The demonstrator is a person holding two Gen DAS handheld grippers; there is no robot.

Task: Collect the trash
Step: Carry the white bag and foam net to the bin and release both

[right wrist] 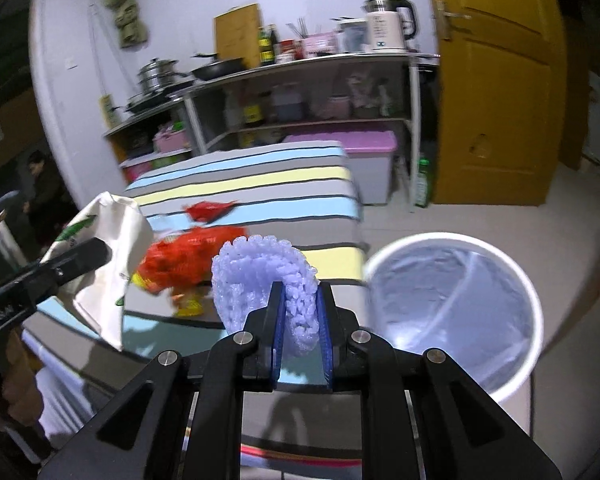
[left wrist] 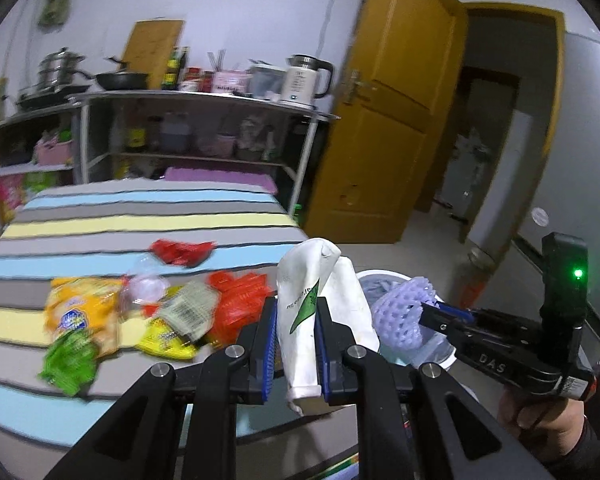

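left gripper (left wrist: 297,344) pinching crumpled white bag (left wrist: 300,320) | right gripper (right wrist: 300,320) pinching lilac foam net (right wrist: 260,276)

Black tongs (left wrist: 296,344), blue pads (left wrist: 271,350), silver screws.

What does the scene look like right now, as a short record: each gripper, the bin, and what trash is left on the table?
left gripper: shut on white paper bag
right gripper: shut on purple foam net
bin: white, clear liner, on the floor beside the striped table
trash left: red wrappers, yellow snack bag, green wrapper, other packets, blurred
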